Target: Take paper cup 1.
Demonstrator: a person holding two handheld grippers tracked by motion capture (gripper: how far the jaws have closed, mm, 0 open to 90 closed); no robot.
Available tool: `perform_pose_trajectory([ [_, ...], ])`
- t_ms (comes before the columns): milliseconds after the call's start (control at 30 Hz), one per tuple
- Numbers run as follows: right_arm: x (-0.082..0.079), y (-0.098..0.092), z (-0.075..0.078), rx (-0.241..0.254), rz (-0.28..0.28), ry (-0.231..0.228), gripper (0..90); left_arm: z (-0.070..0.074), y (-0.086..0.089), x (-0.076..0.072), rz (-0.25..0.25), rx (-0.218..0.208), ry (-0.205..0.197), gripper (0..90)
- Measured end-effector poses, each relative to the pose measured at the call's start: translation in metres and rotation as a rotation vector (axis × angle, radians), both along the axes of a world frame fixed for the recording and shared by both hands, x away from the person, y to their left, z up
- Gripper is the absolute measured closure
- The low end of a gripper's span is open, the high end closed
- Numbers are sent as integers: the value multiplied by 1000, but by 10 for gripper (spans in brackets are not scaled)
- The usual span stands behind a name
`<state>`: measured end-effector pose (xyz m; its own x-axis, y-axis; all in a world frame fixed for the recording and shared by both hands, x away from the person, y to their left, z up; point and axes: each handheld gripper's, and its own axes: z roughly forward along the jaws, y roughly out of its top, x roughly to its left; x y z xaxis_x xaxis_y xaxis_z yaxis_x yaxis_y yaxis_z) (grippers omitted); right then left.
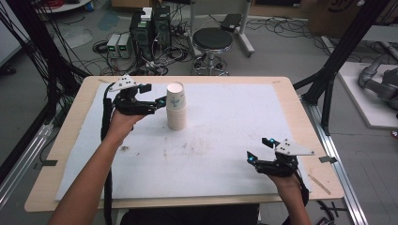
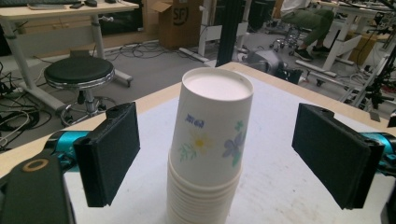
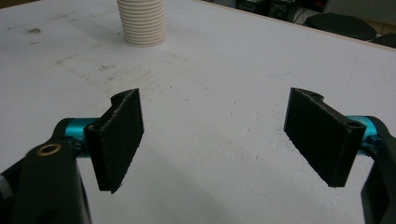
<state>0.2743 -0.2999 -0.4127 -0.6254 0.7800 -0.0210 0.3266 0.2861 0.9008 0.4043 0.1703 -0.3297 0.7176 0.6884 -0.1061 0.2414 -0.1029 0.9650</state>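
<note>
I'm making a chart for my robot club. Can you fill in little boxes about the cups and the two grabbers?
Thing in hand: stack of paper cups, upside down, flower print on the top cup
Where it stands: on the white mat, far left part
Left gripper: open, jaws on either side of the top cup, not touching it
Right gripper: open, holds nothing, low over the mat at the near right
Mat: some dirty marks near the middle
Behind the table: a black stool
</note>
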Motion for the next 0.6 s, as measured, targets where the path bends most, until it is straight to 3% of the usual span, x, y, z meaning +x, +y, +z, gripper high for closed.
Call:
perform_pose_trajectory([
  [600,2,3,-1,-4,19,11,203,2,-36,37,-27,43,59,150],
])
